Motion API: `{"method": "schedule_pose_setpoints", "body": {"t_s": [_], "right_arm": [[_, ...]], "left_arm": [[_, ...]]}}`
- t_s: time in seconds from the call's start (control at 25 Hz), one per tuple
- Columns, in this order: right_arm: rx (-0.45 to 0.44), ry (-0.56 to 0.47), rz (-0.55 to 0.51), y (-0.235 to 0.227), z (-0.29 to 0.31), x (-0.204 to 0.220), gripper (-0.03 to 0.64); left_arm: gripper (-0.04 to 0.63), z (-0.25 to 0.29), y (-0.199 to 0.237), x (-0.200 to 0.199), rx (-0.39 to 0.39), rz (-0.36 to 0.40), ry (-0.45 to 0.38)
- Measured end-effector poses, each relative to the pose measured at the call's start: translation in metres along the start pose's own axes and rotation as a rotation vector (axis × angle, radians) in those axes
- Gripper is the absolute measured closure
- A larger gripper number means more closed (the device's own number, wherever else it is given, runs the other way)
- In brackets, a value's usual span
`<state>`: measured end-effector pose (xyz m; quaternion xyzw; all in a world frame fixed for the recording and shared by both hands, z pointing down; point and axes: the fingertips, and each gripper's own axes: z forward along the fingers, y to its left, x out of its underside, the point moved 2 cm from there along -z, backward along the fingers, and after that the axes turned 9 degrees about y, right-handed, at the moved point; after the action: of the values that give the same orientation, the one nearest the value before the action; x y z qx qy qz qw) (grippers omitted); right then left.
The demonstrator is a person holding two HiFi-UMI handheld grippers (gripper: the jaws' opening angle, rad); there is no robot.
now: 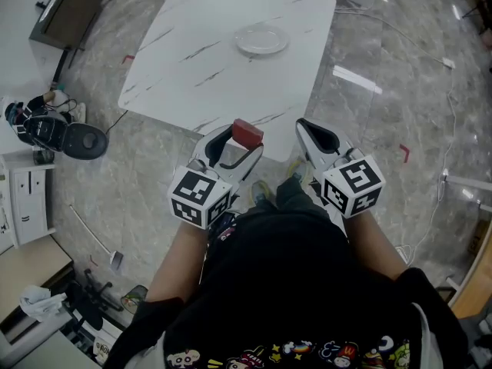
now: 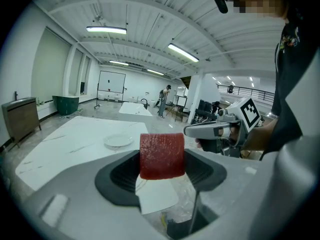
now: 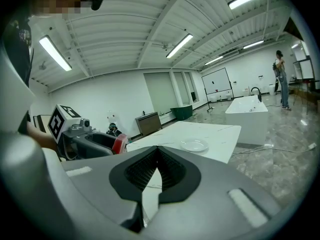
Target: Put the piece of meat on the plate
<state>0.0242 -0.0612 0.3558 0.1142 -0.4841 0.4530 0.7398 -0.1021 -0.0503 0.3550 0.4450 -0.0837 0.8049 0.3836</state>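
A red slab of meat (image 1: 247, 133) is clamped between the jaws of my left gripper (image 1: 240, 140), held in the air just short of the white table's near edge. In the left gripper view the meat (image 2: 161, 155) stands upright between the dark pads. The white plate (image 1: 261, 40) lies on the far part of the marble-patterned table (image 1: 192, 60); the plate (image 2: 118, 141) shows small beyond the meat, and the plate (image 3: 194, 145) also appears in the right gripper view. My right gripper (image 1: 310, 133) hangs beside the left one, jaws closed with nothing between them.
The table stands on a grey stone floor. A cabinet (image 1: 69, 10) and a black device (image 1: 54, 133) are at the left. Cables (image 1: 450, 129) run across the floor at the right. The person's legs and feet are below the grippers.
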Motion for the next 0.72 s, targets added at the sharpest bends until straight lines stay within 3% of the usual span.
{"method": "schedule_pose_setpoints", "body": {"t_s": [0.4,0.72], "right_arm": [[-0.071,0.032,-0.023,-0.056,0.008,-0.003,0.594],[-0.071,0.031,-0.013,-0.074,0.017,-0.006,0.594]], "left_arm": [[0.209,0.049,0.001,-0.015,-0.062,-0.032,0.037],[0.209,0.066,0.018,-0.019,-0.081,-0.035,0.068]]}}
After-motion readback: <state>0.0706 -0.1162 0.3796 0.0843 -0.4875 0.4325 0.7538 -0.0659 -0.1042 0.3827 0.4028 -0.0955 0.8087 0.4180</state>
